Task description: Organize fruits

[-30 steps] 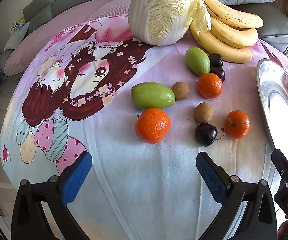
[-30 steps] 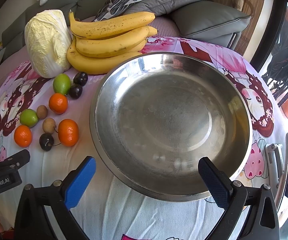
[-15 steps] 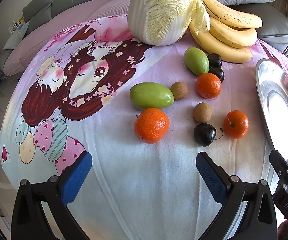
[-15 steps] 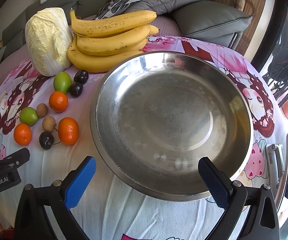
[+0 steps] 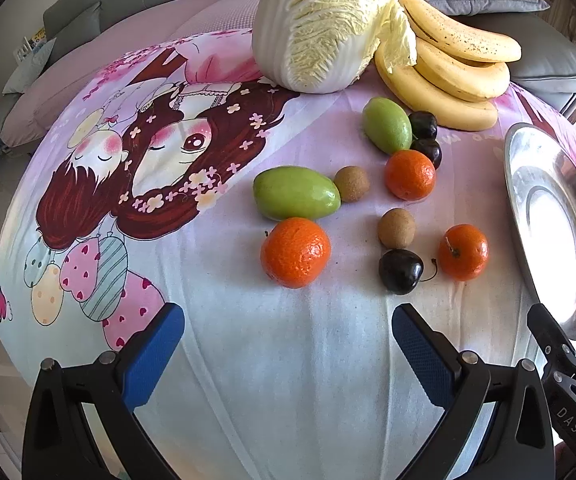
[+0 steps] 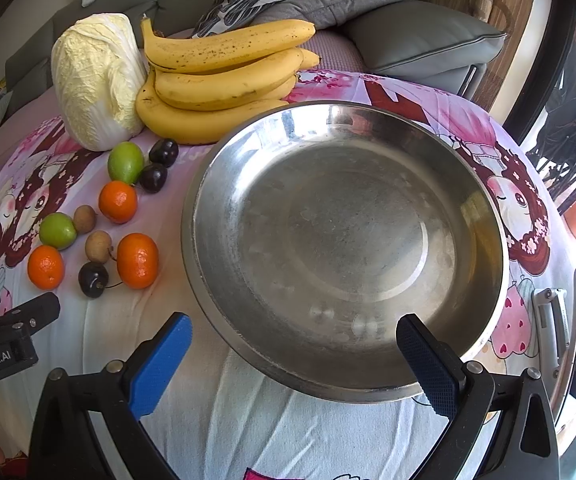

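Loose fruit lies on a cartoon-print cloth: three oranges, the nearest (image 5: 295, 251) just ahead of my left gripper (image 5: 288, 344), two green mangoes (image 5: 296, 193), two brown kiwis (image 5: 396, 227) and three dark cherries (image 5: 400, 271). A bunch of bananas (image 6: 223, 80) lies at the back. An empty steel bowl (image 6: 344, 240) sits right of the fruit, directly ahead of my right gripper (image 6: 294, 354). Both grippers are open and empty, low over the cloth.
A napa cabbage (image 5: 328, 20) stands at the back beside the bananas. Grey sofa cushions (image 6: 420, 40) lie behind the table. A metal object (image 6: 556, 320) lies at the right table edge. The left gripper's body shows in the right wrist view (image 6: 3, 340).
Both grippers have eased slightly forward; the fruit and bowl sit a touch nearer in view. Nothing was grasped or moved.
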The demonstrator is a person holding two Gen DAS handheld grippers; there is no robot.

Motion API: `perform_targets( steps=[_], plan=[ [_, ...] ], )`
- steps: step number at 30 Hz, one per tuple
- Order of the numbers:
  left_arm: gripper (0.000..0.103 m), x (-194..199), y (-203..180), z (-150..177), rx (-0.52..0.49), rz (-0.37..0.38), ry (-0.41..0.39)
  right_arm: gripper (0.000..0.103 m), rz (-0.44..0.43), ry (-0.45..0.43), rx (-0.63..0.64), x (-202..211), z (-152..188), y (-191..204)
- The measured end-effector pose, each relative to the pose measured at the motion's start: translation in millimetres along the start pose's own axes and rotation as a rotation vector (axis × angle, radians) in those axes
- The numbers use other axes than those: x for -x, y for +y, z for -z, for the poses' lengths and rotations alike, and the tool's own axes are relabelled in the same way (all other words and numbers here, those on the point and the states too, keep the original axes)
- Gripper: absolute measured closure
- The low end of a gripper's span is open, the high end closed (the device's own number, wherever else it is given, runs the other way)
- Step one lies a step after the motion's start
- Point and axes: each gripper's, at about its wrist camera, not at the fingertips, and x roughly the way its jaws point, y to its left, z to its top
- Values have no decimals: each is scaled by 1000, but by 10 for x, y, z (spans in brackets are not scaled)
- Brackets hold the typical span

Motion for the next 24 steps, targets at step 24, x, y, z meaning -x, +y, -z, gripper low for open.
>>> perform_targets(
  steps=[24],
  plan=[
    [0, 31, 183, -289, 44, 162, -18, 0, -166, -18, 15, 126, -284, 82]
  ],
)
